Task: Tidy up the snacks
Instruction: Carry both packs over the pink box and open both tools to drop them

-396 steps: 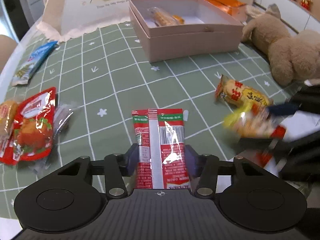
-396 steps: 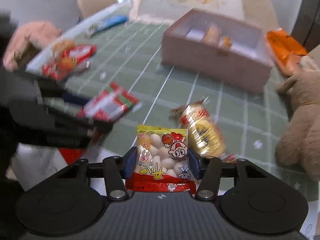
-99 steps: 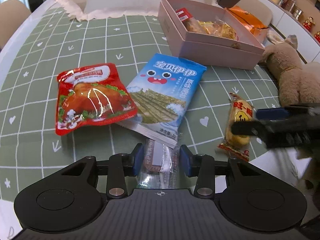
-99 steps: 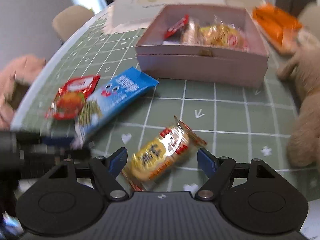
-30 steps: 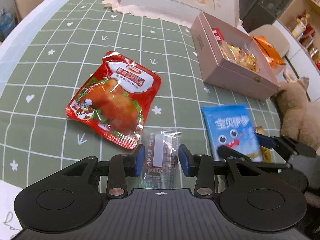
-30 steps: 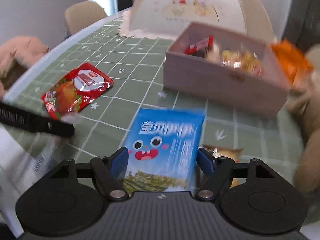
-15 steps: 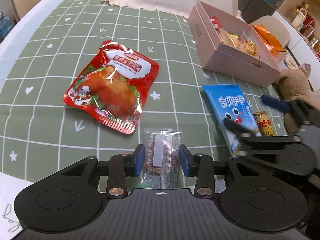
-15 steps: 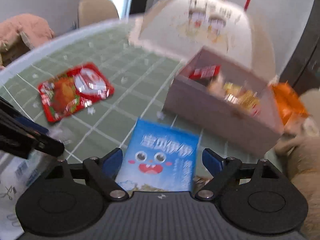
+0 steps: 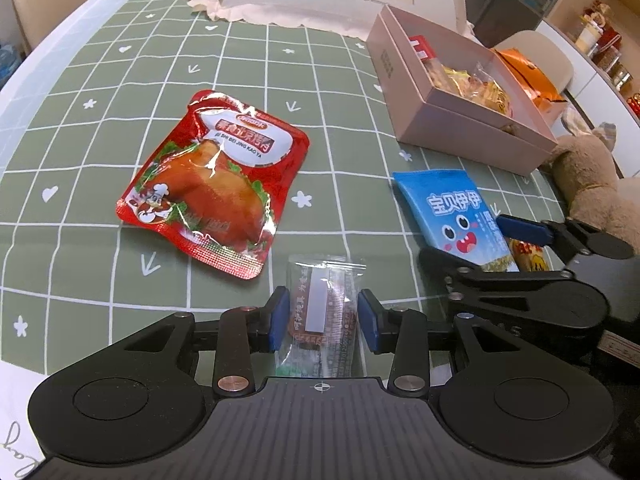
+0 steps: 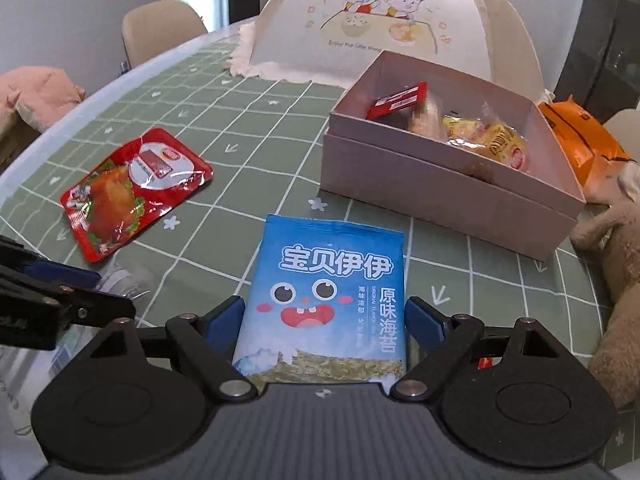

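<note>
My left tool (image 9: pixel 319 316) clamps a small clear plastic snack packet (image 9: pixel 322 312); my right tool (image 10: pixel 326 320), jaws just widened, straddles the blue seaweed bag (image 10: pixel 326 300) on the desk (image 10: pixel 240 152).

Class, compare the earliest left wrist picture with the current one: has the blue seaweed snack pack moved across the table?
Yes. The blue seaweed snack pack went from the far left table edge to the near right, just in front of the pink box.

cloth (image 9: pixel 100 128) green w/ white grid | pouch (image 9: pixel 212 184) red | seaweed pack (image 10: pixel 328 296) blue | box (image 10: pixel 440 184) pink
</note>
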A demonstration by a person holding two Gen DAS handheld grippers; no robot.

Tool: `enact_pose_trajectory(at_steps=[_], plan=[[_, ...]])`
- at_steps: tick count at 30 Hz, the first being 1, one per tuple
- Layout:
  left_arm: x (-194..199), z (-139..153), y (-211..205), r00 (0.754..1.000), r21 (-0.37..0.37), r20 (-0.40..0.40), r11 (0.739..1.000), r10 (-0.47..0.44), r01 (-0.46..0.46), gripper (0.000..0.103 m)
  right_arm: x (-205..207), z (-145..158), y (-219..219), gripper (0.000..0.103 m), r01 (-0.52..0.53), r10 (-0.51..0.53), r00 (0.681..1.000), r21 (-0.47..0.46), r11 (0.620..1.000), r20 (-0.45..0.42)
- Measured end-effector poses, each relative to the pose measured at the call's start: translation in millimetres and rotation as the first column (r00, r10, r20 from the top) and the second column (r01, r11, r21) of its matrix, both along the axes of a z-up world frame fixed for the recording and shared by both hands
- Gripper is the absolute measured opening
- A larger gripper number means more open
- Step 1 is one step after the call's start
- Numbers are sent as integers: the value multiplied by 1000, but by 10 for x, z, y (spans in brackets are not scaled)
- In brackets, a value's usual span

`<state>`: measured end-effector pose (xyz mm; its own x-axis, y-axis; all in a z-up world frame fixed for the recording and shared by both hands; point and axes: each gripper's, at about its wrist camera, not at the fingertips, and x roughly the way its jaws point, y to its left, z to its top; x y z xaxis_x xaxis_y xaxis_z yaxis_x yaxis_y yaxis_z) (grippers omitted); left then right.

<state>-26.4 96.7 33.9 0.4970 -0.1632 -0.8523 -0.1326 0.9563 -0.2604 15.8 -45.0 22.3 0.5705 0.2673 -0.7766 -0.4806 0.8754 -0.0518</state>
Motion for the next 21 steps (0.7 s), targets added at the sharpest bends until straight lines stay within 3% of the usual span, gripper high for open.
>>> enact_pose_trajectory(at_steps=[9, 14, 21], plan=[[-1, -1, -54, 999, 37, 5, 999, -34, 34, 43, 22, 97, -133, 83, -10, 13, 998, 50, 999, -69], [19, 1, -96, 998, 71, -5, 996, -60, 60, 45, -107, 478, -317, 83, -16, 14, 1000, 87, 996, 14], [33, 2, -134, 996, 106, -15, 990, -89, 90, 44, -72, 806, -684, 83, 71, -81, 993, 118, 990, 86]])
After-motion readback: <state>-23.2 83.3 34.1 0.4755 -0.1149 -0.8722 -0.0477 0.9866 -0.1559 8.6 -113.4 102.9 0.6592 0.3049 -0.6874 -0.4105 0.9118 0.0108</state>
